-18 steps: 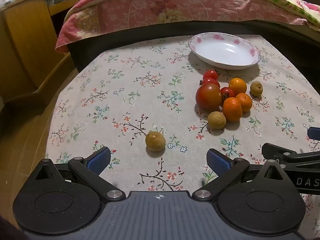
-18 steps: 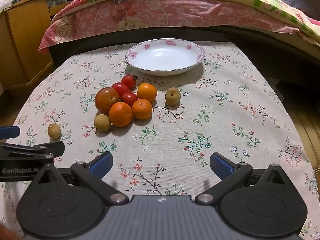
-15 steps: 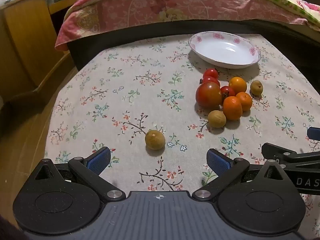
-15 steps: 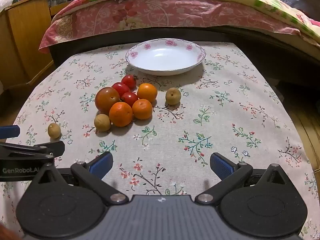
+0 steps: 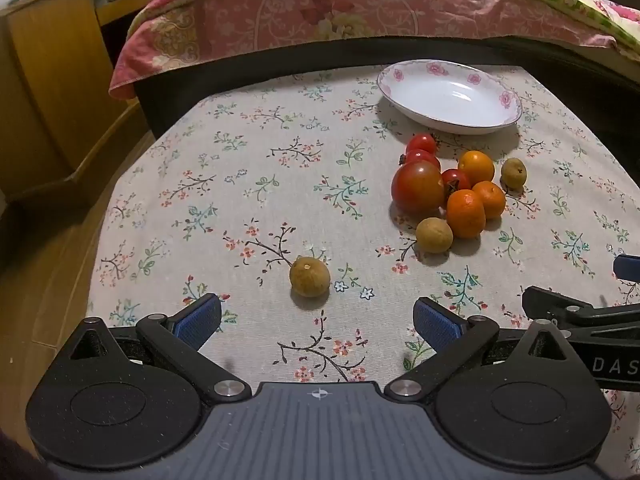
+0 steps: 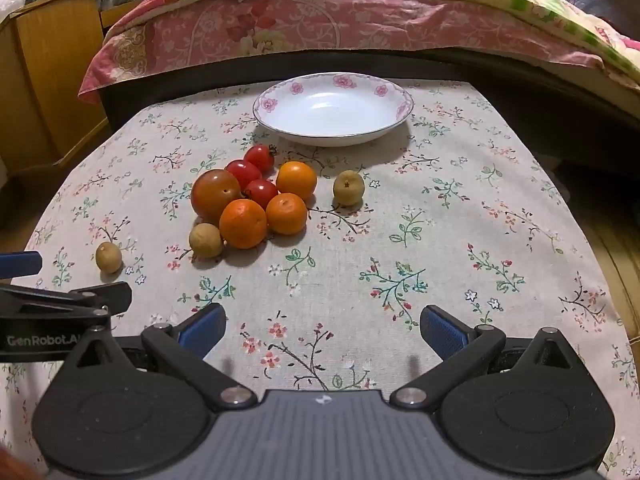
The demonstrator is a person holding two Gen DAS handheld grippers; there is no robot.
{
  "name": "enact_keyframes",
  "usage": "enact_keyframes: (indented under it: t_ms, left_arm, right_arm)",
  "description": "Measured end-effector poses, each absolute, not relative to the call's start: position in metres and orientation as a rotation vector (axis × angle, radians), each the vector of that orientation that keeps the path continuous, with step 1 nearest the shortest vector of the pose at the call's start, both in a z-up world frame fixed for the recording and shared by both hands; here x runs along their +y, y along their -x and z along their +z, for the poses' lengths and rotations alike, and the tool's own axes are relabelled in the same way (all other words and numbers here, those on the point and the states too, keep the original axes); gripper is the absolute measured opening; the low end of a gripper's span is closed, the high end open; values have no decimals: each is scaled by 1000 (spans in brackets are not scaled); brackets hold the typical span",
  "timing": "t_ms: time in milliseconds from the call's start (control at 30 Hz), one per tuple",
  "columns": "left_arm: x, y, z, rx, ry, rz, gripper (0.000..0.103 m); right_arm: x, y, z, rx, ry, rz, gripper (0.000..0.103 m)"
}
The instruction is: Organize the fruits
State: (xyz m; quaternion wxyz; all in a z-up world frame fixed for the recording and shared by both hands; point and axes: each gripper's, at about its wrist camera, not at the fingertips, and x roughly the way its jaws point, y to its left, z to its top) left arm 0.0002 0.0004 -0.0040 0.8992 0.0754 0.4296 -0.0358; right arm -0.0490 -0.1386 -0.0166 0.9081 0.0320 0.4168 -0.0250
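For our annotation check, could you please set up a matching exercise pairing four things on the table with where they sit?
Things:
1. white floral plate
2. large tomato
3. lone longan
4. left tongs

Places or states:
A. apart from the pile, nearest the left tongs
B. far end of the tablecloth, nothing in it
C. open, nothing between the pads
D. left side of the fruit pile, touching an orange

Pairs: 1-B, 2-D, 3-A, 4-C
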Motion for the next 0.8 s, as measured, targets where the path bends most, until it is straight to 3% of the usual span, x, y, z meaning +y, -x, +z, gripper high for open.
enact_keyframes:
  t_ms: [800]
  left_arm:
    - [-1,0,-9,901,-153,-73,103]
  right_arm:
    - [-138,49,-20,867,-69,-49,103]
